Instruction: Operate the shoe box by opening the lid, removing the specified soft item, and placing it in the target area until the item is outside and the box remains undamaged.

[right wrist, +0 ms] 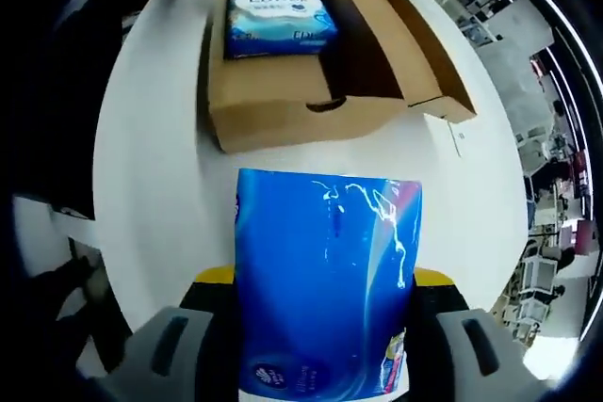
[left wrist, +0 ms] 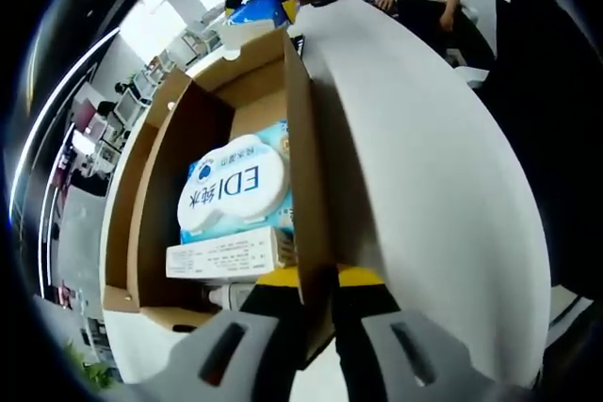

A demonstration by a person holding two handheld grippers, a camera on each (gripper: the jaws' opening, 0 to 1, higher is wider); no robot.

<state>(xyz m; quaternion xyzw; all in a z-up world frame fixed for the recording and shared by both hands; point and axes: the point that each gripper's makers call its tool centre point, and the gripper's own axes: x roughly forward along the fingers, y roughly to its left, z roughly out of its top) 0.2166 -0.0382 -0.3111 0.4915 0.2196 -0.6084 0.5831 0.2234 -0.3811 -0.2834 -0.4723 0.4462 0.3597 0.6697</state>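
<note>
White table [right wrist: 151,185], open-plan office behind.
Right gripper [right wrist: 325,327] clamps blue tissue pack [right wrist: 325,280]; left gripper [left wrist: 320,322] pinches cardboard shoe box [left wrist: 306,176] wall.

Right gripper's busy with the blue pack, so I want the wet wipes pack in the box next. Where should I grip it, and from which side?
Judging from both views, come straight down through the open top of the shoe box. The wet wipes pack lies flat, label up, with a small white carton against one end. Pinch across its soft free edges, clear of the raised oval lid, which looks too wide and smooth to hold.

Left gripper [left wrist: 318,327] clamped (jaws nearly meeting); right gripper [right wrist: 325,345] spread, gripping
</note>
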